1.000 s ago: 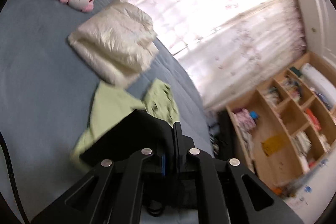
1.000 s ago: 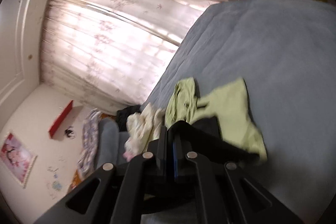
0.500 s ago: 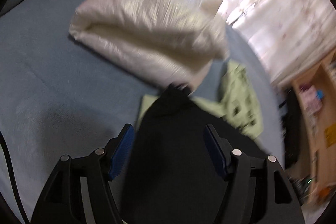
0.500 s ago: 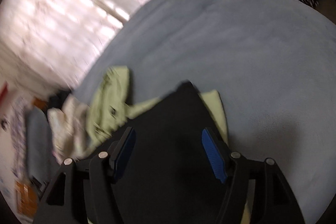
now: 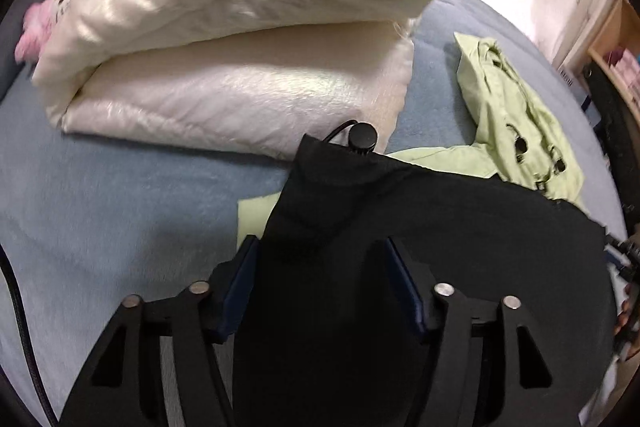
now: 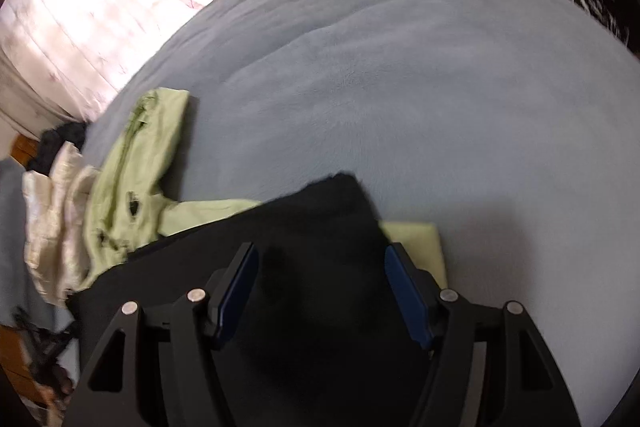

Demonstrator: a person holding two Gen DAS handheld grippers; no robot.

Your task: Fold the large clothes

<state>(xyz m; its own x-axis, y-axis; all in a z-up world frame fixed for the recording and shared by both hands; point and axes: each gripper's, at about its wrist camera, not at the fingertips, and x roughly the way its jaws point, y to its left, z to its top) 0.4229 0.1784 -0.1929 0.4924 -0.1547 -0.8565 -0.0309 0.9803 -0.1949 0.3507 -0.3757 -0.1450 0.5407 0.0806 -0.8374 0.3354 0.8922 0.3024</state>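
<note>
A black garment (image 5: 440,227) lies on the blue bed, on top of a light green garment (image 5: 516,119). A drawstring toggle (image 5: 362,137) sits at its far corner. My left gripper (image 5: 324,267) is open, its blue pads on either side of the black cloth. In the right wrist view the black garment (image 6: 320,227) lies over the green garment (image 6: 136,163). My right gripper (image 6: 322,267) is open over the black cloth's corner.
A folded cream puffy jacket (image 5: 240,39) lies just beyond the black garment, with a pink plush toy (image 5: 32,39) behind it. Blue bed cover (image 6: 400,67) spreads to the right. Curtains (image 6: 80,7) and a wooden shelf (image 5: 616,39) border the bed.
Both grippers were shut on the black garment a second ago; they have opened and let it go. The garment now lies flat on the green one. Both cameras moved lower and closer.
</note>
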